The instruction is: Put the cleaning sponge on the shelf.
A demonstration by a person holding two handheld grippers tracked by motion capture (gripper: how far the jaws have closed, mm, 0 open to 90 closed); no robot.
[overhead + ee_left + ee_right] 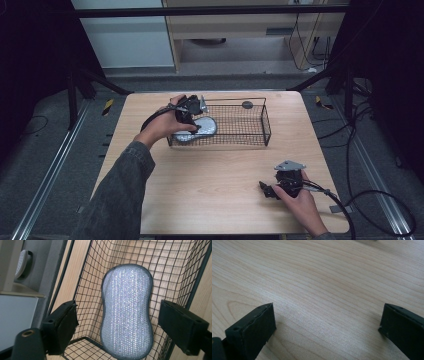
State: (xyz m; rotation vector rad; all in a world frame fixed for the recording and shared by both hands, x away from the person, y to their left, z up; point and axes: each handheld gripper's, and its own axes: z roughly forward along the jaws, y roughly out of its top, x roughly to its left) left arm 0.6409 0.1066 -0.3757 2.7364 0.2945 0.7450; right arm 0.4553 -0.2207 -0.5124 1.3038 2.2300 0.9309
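The left gripper [192, 117] is reaching into the left end of the black wire basket [260, 117], and its jaws are standing spread on either side of a silvery grey scrub sponge [127, 312]. From the left gripper view, the sponge is lying between the jaws but clear of both pads; there is wire mesh showing in the gap on each side, so nothing is pinched. The sponge is leaning against the basket wall, its lower end near the basket floor.

To my eye the step is either a pick-up or a release of that sponge. If it is a pick-up, the person is wanting to centre the narrow waist between the pads, push a little deeper, and keep the pads off the wires before squeezing.

The right gripper [280, 187] is resting low over the bare wooden table [324, 285], jaws wide apart with nothing between them.
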